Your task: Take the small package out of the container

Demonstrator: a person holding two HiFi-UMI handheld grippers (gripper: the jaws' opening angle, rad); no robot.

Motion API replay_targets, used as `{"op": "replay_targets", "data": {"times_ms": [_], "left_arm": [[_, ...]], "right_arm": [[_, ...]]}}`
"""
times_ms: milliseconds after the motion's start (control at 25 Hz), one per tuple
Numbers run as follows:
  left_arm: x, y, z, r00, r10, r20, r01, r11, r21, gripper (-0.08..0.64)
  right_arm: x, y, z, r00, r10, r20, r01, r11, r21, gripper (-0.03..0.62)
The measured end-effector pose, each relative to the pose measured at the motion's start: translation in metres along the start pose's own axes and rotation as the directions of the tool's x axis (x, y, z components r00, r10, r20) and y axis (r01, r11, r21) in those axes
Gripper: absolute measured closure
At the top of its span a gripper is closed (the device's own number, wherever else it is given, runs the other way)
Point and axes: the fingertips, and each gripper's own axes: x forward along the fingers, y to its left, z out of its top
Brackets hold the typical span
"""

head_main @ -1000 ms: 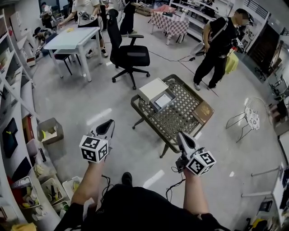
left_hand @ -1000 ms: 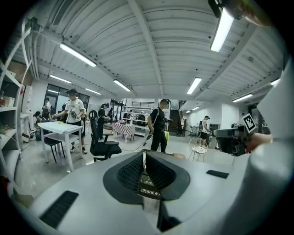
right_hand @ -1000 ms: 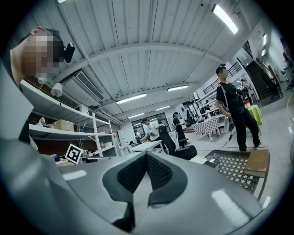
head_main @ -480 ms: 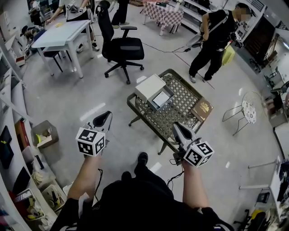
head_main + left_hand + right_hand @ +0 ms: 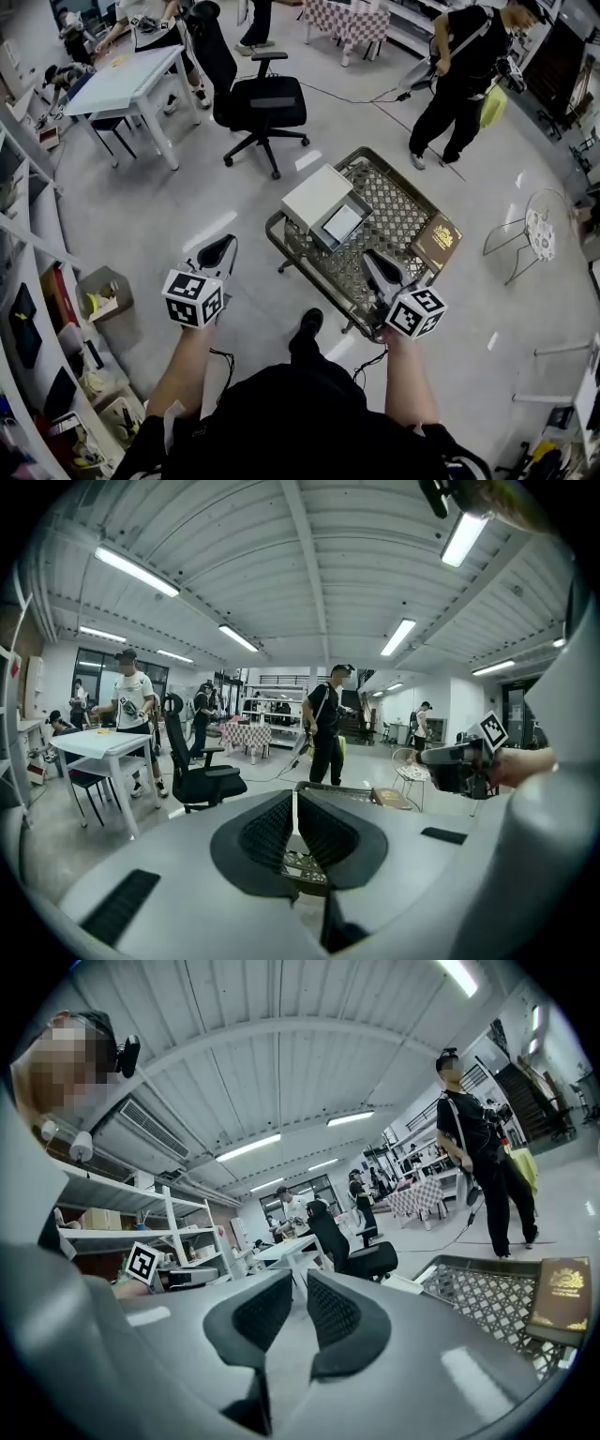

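Head view puts both tools in front of me. My left gripper [image 5: 221, 249] hangs over bare floor, off the near left corner of the metal lattice table [image 5: 405, 199]. My right gripper [image 5: 374, 262] has its tips above the table's near edge.

The container [image 5: 339, 225], a grey open box, sits on the table just ahead of the right gripper's tips and a little to their left; from the left gripper it is ahead and well to the right. A pale flat rectangle lies inside it, which I take for the small package [image 5: 341, 222], apart from either tool. A white lid [image 5: 315, 194] rests against the container's far left side. A brown book [image 5: 438, 240] lies on the table to the right of the right gripper's tips.

Left gripper view: the left gripper [image 5: 293, 797] is clenched, pads pressed together with nothing in them, and the table edge shows beyond the tips.

Right gripper view: the right gripper [image 5: 298, 1283] is released. Its jaws have just been opening and now stand a narrow gap apart, empty, with the lattice table [image 5: 483, 1299] and the book [image 5: 560, 1299] off to their right.
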Motion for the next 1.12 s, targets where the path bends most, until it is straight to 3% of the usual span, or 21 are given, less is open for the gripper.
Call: {"op": "replay_targets", "data": {"times_ms": [240, 480, 760, 920, 1120], "left_arm": [[0.078, 0.009, 0.028, 0.999, 0.014, -0.052, -0.013, 1.0, 0.005, 0.538], [0.14, 0.0, 0.067, 0.999, -0.018, -0.032, 0.019, 0.999, 0.047, 0.538], [0.189, -0.021, 0.065, 0.995, -0.084, -0.056, 0.086, 0.996, 0.031, 0.538], [0.215, -0.024, 0.06, 0.99, -0.117, -0.075, 0.119, 0.993, 0.013, 0.538], [0.245, -0.03, 0.053, 0.982, -0.167, -0.092, 0.167, 0.986, -0.003, 0.538]], "right_arm": [[0.052, -0.073, 0.01, 0.999, 0.033, -0.031, -0.032, 0.998, 0.054, 0.518], [0.09, -0.127, 0.017, 0.996, 0.038, -0.083, -0.034, 0.998, 0.049, 0.505], [0.107, -0.158, -0.007, 0.978, 0.013, -0.208, -0.011, 1.0, 0.013, 0.475], [0.121, -0.17, -0.033, 0.952, 0.005, -0.308, -0.006, 1.0, -0.005, 0.453], [0.145, -0.196, -0.073, 0.891, -0.032, -0.453, 0.006, 0.998, -0.057, 0.423]]}}
